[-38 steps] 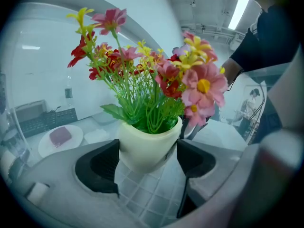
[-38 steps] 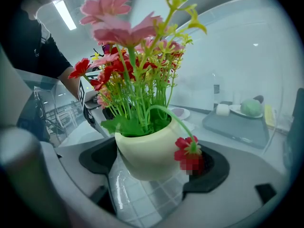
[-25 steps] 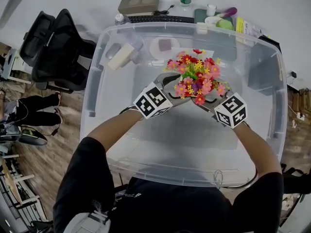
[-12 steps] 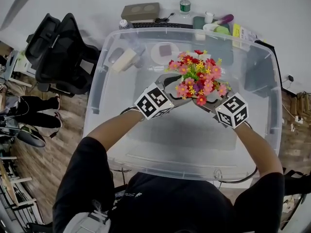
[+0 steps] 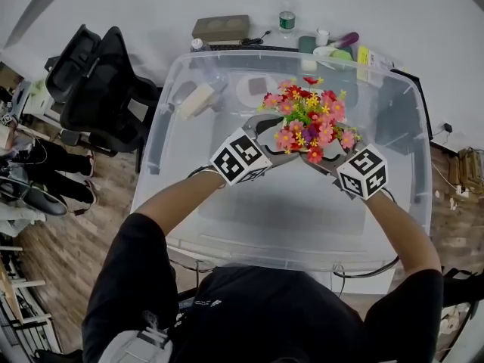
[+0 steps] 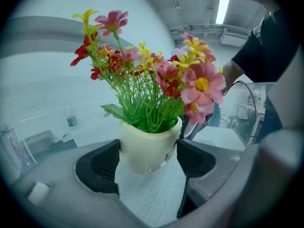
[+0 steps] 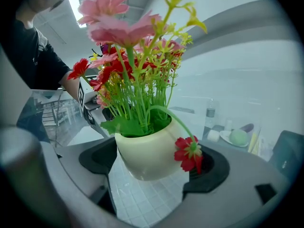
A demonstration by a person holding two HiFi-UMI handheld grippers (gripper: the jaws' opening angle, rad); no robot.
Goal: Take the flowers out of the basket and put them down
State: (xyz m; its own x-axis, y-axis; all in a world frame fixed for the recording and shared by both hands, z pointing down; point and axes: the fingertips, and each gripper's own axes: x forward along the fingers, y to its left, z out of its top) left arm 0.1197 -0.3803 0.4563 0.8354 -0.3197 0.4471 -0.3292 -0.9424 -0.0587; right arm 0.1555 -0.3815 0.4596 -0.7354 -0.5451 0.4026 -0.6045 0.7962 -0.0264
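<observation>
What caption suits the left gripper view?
Left gripper jaws closed on a cream pot of pink, red and yellow flowers.

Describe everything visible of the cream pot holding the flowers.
The small cream rounded pot looks glossy, like glazed ceramic or plastic, and sits nearly upright. Green stems fill its mouth, carrying pink, red and yellow flowers; one red bloom droops over its rim. The left gripper and right gripper each press black fingers against its sides, over the large clear plastic bin. Whether its base rests on anything is unclear.
</observation>
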